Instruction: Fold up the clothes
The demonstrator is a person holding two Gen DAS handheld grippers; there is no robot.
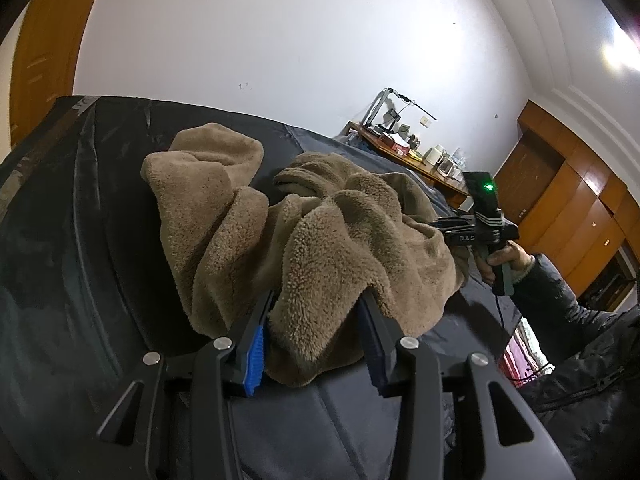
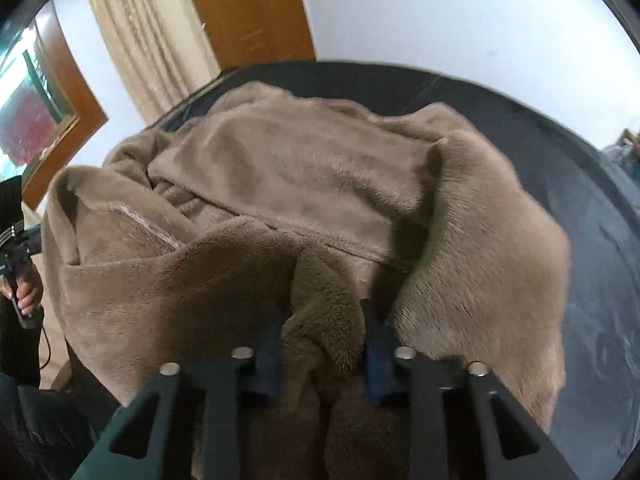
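Fleece garment [image 1: 288, 216], tan and thick-piled, lies crumpled across a dark bed cover [image 1: 80, 240], filling the middle of both wrist views. In the left wrist view the left gripper [image 1: 316, 308] at the bottom centre is clamped on a fold of the near hem, with the pile bunched between its blue-padded fingers [image 1: 256, 344]. At the right edge of that view a hand [image 1: 508, 258] in a dark sleeve holds the other tool against the garment's far side. In the right wrist view, which is blurred, the right gripper [image 2: 324, 316] sits at the bottom centre with a ridge of fleece pinched between its fingers, gripping the cloth. A wooden desk [image 1: 404, 152] with clutter stands at the upper right of the left wrist view.
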